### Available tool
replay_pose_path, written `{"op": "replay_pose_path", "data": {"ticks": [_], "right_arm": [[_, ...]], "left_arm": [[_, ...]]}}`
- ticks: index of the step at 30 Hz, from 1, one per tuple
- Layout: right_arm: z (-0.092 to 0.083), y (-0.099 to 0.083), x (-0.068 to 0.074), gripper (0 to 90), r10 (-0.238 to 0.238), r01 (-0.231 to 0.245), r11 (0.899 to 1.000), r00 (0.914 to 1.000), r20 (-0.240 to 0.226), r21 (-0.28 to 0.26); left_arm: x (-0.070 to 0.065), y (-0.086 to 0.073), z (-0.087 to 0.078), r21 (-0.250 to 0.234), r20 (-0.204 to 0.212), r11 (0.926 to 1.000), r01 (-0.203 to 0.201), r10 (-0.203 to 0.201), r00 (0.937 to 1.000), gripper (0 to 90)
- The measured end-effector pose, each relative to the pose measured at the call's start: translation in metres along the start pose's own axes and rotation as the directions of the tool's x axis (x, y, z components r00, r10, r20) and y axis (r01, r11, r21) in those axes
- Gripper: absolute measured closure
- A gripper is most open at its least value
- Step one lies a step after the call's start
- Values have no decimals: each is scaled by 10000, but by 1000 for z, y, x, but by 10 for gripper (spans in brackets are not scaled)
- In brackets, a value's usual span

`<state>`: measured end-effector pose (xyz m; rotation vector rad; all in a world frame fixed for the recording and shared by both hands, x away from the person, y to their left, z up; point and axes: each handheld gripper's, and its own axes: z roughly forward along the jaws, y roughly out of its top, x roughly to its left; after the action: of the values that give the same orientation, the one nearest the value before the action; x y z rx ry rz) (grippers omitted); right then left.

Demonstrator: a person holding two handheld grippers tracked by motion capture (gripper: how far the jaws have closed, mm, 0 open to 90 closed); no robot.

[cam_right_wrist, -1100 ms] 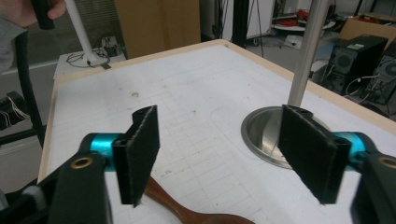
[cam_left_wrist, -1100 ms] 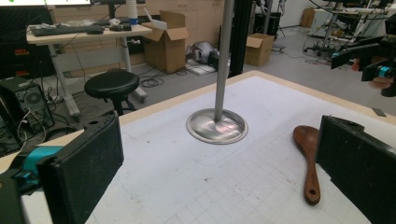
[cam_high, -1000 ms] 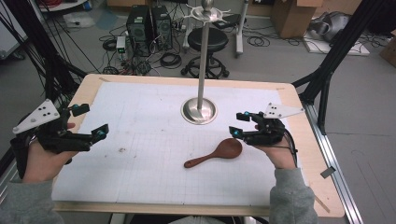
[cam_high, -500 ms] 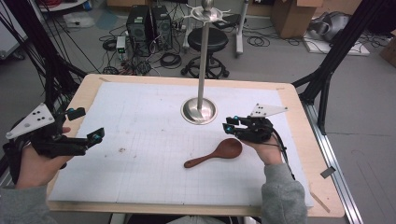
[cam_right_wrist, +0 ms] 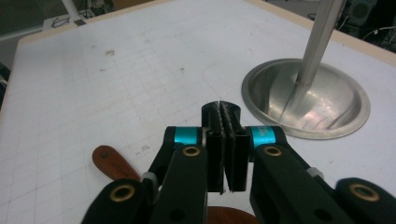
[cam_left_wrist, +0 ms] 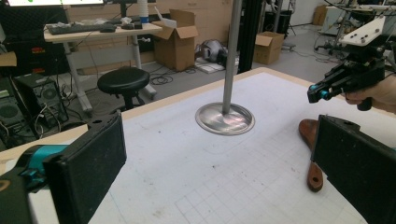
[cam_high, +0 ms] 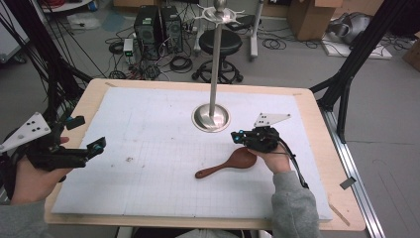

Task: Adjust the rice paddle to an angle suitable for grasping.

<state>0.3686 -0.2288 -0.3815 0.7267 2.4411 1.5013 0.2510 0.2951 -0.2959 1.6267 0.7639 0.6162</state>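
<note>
A dark wooden spoon lies on the white gridded mat, its bowl toward the right. My right gripper hovers just above the bowl end, pointing left. In the right gripper view its jaws have just been closing and now press flat together with nothing between them, and the spoon's handle shows below to the left. My left gripper is held at the mat's left edge, open and empty. The left gripper view looks between its wide-apart jaws at the spoon and the right gripper.
A metal stand with a round steel base and a tall pole rises at the back middle of the mat, close behind the right gripper. The wooden table's rim frames the mat. Stools, boxes and cables sit on the floor beyond.
The right gripper has moved left and down toward the spoon's bowl, and its jaws have gone from open to shut. The left hand has hardly moved.
</note>
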Motion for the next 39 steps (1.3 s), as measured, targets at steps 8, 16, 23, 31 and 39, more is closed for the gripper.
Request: {"op": "replay_pose_path", "data": {"ticks": [8, 16, 23, 31, 39], "right_arm": [[16, -7, -6, 892, 187, -181, 9990, 9997, -138, 405], [34, -16, -13, 895, -88, 39, 9923, 9992, 387, 1241], [41, -22, -18, 896, -61, -21, 9848, 9989, 466, 1736], [47, -28, -24, 896, -38, -66, 9771, 9988, 486, 2125], [51, -31, -26, 896, -100, -36, 9698, 9984, 549, 2437]], "left_arm": [[-1, -2, -5, -11, -53, 10000, 12, -12, 10000, 38], [-2, -3, -9, 13, -154, 10000, 24, -24, 9999, 37], [-1, -6, -12, 101, -214, 9999, 54, -52, 9998, 38], [-2, -7, -14, 147, -267, 9999, 66, -62, 9996, 38], [-2, -8, -13, 201, -278, 9998, 66, -61, 9996, 38]]}}
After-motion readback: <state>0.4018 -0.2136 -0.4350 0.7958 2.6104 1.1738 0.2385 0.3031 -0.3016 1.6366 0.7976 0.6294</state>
